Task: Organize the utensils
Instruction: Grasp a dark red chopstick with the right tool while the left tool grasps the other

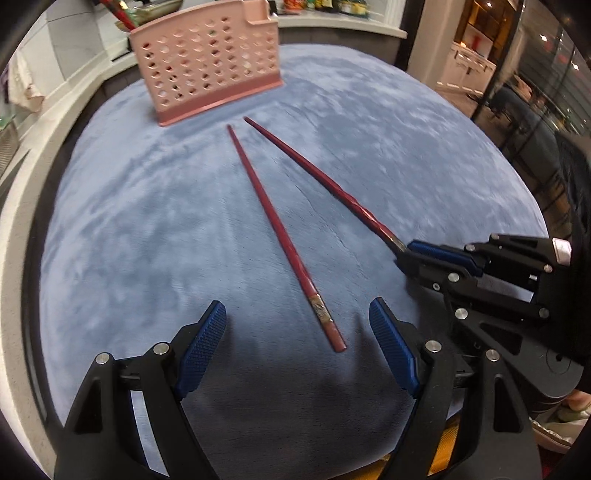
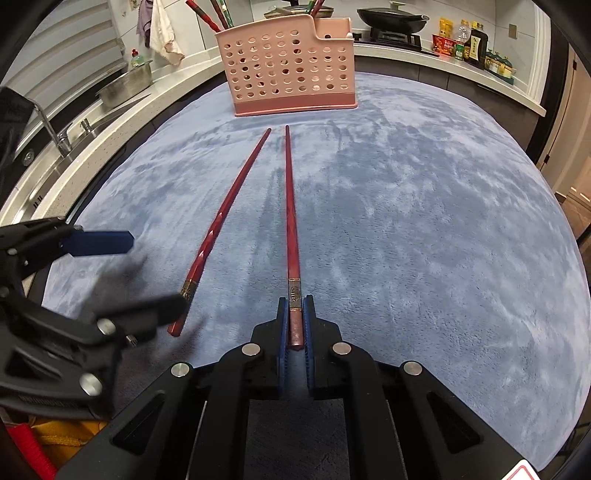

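Observation:
Two red chopsticks lie on the blue cloth, tips pointing at a pink perforated utensil holder [image 1: 210, 62] [image 2: 291, 66] at the far edge. My left gripper [image 1: 297, 325] is open, its jaws either side of the thick end of the left chopstick [image 1: 273, 225] [image 2: 221, 218]. My right gripper [image 2: 295, 314] [image 1: 410, 251] is shut on the thick end of the right chopstick [image 2: 290, 206] [image 1: 314, 166]. Several chopsticks stand in the holder.
The blue plush cloth [image 2: 424, 221] covers the table. A kitchen counter with a sink and faucet [image 2: 55, 136] runs on the left, and a stove with a pan [image 2: 391, 18] and bottles [image 2: 469, 40] sits behind the holder.

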`<state>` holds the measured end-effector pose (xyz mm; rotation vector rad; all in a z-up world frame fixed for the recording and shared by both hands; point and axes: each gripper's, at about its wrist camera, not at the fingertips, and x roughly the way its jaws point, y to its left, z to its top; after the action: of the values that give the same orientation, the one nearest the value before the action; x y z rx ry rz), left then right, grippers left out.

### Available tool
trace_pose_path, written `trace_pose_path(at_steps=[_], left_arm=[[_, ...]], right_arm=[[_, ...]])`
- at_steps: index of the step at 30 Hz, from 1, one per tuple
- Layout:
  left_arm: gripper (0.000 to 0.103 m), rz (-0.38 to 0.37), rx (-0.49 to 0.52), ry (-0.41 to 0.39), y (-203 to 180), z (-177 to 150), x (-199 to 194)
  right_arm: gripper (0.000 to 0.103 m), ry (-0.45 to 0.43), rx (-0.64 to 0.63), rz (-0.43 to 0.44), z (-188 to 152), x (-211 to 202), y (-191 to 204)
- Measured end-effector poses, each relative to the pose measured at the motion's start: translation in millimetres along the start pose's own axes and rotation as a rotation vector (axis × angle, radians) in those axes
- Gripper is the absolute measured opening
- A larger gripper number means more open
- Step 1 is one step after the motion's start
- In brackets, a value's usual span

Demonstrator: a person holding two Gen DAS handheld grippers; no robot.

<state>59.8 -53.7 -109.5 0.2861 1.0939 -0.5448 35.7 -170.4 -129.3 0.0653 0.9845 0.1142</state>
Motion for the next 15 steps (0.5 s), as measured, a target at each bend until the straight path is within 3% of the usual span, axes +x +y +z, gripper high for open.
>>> trace_pose_path(at_steps=[7, 15], left_arm=[[0.058, 0.001, 0.004, 0.061, -1, -2, 19], [0.037, -0.003, -0.034, 0.054, 7, -3, 17]], right_arm=[[0.007, 0.001, -0.002, 0.001, -1, 0, 0], [0.007, 0.002, -0.003, 0.001, -1, 0, 1]])
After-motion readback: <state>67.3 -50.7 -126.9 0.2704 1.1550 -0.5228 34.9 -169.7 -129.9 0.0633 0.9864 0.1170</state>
